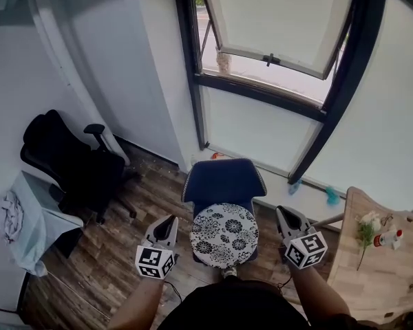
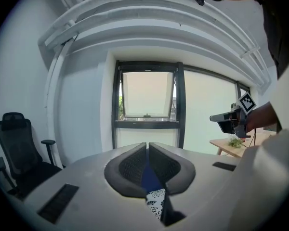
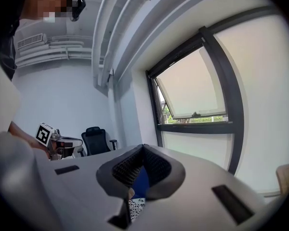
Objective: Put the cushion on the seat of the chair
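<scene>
A round black-and-white flowered cushion (image 1: 224, 235) lies flat on the seat of a blue chair (image 1: 224, 181) that stands below the window. My left gripper (image 1: 167, 222) hovers just left of the cushion, apart from it, its jaws shut with nothing between them. My right gripper (image 1: 286, 215) hovers just right of the cushion, also shut and empty. In the left gripper view the closed jaws (image 2: 148, 146) point level at the window, with a strip of cushion (image 2: 155, 201) below them. The right gripper view shows its closed jaws (image 3: 143, 148) and a bit of cushion (image 3: 136, 207) underneath.
A black office chair (image 1: 69, 160) stands at the left beside a pale small table (image 1: 38, 208) with a cloth on it. A wooden table (image 1: 375, 267) with flowers and a bottle is at the right. The tilted-open window (image 1: 275, 26) is ahead, over wooden flooring (image 1: 117, 253).
</scene>
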Motion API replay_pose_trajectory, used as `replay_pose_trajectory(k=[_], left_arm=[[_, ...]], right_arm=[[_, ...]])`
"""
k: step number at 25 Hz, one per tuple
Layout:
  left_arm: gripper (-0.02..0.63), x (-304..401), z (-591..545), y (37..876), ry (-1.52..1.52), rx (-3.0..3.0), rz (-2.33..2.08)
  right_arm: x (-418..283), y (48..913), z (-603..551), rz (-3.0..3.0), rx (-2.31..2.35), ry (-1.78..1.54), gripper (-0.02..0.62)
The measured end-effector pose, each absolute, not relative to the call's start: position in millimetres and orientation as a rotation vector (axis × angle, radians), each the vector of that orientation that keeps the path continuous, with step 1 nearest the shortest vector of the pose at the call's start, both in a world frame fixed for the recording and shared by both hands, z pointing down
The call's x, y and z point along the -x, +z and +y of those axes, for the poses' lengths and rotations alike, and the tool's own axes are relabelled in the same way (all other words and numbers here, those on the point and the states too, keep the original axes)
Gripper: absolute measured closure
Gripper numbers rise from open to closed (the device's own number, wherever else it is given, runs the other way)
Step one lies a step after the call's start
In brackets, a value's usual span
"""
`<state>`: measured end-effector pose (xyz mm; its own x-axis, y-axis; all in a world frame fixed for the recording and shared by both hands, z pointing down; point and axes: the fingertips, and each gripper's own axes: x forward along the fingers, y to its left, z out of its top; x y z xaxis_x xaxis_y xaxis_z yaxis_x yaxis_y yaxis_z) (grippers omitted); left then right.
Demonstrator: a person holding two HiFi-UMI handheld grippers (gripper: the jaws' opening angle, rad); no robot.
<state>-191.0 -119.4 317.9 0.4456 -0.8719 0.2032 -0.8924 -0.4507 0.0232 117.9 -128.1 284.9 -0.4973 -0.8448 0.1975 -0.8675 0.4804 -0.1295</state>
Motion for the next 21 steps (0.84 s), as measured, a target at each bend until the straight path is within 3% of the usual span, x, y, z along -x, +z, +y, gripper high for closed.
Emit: replay_pose_trajectory(k=[21], left_arm=[[0.591,197.3,-130.1,310.4,0.233,-2.574,-1.584]], right_arm=[[-109.8,279.3,-140.7,-2.631,-1.512,0.313,0.569]])
